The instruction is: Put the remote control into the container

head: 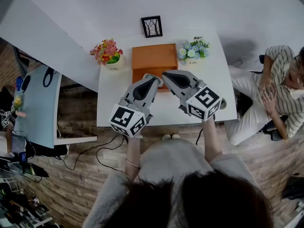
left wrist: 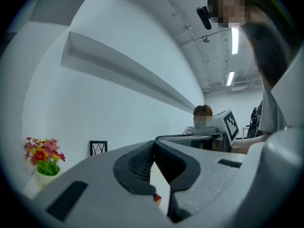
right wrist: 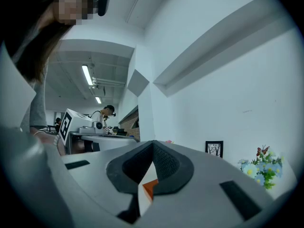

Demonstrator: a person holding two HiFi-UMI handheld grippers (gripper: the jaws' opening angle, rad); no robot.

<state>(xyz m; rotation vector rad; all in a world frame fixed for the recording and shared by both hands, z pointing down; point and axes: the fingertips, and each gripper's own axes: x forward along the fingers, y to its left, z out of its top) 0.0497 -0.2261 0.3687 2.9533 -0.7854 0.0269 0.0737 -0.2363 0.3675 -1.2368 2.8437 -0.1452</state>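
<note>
The smooth, rectangular orange container point(head: 154, 57) sits at twelve o'clock on the matte white table point(head: 209, 94), and at its six o'clock the grey plastic left gripper point(head: 156, 80) and right gripper point(head: 166, 75) are held level, tips converging, their ribbed black jaws pinched together on nothing.

Setting: office-type workroom, lab-like in fit-out.

A white rectangular table point(head: 209, 80) stands against a plain white wall, with a small black-framed picture point(head: 152, 26) at its back edge. The wood-plank floor point(head: 266, 165) has loose black cables point(head: 102, 151) trailing under the table. A pale blue desk point(head: 40, 108) at left has cluttered gear beside it. The bare grey ceiling carries exposed conduit and fluorescent tube lights point(left wrist: 234, 39). A seated person in a striped shirt point(head: 280, 94) is close by, and a second person point(right wrist: 108, 112) stands at a far bench.
</note>
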